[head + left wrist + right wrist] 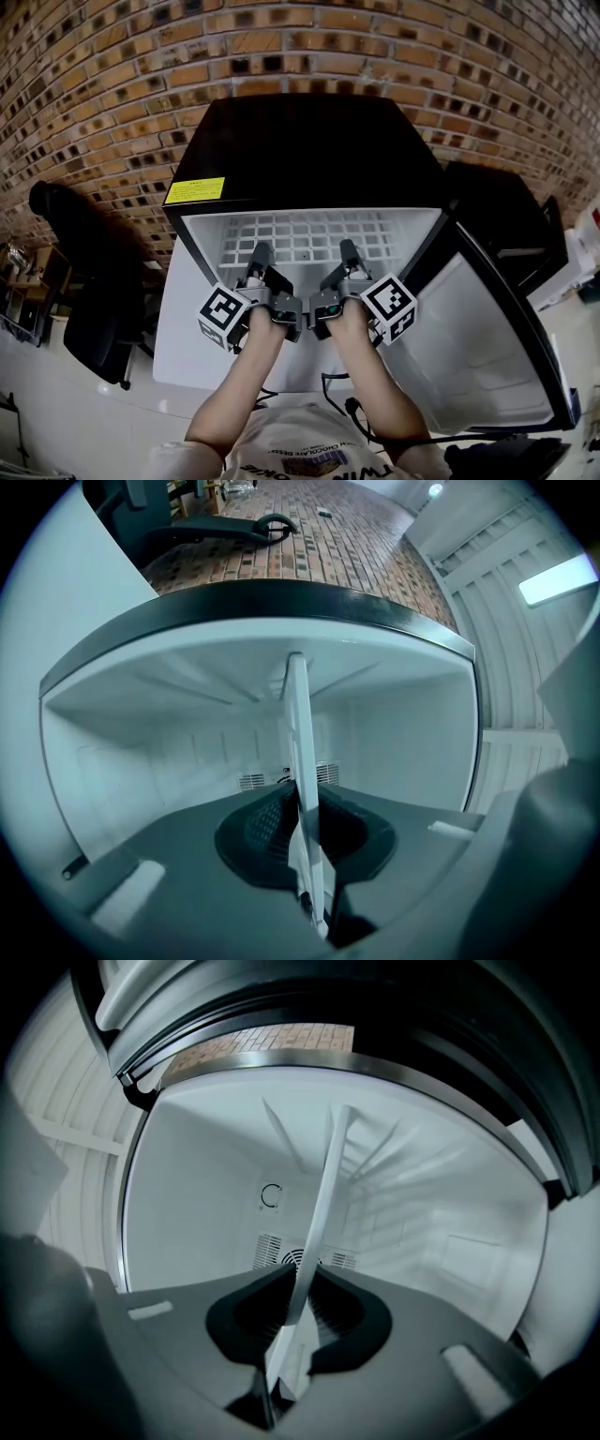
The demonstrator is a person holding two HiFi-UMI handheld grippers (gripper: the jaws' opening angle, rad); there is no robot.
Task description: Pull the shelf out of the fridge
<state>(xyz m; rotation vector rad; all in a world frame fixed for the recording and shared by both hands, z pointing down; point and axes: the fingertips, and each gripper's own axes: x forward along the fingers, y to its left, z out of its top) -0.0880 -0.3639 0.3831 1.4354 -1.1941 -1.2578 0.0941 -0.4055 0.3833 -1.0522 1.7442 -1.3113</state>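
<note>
A small black fridge (309, 150) stands open in front of me, with a white wire shelf (309, 234) lying level inside it. In the head view my left gripper (260, 255) reaches to the shelf's front edge left of centre, and my right gripper (349, 251) to the same edge right of centre. In the left gripper view the shelf (298, 742) shows edge-on as a white strip, and the left gripper (305, 841) is shut on it. The right gripper view shows the same strip of shelf (328, 1185), with the right gripper (298, 1316) shut on it.
The fridge door (487, 347) swings open to the right, its white inner side facing me. A yellow label (195, 190) sits on the fridge's top left corner. A black chair (75, 253) stands at the left, against a brick wall (112, 84). The fridge's white side walls flank both grippers.
</note>
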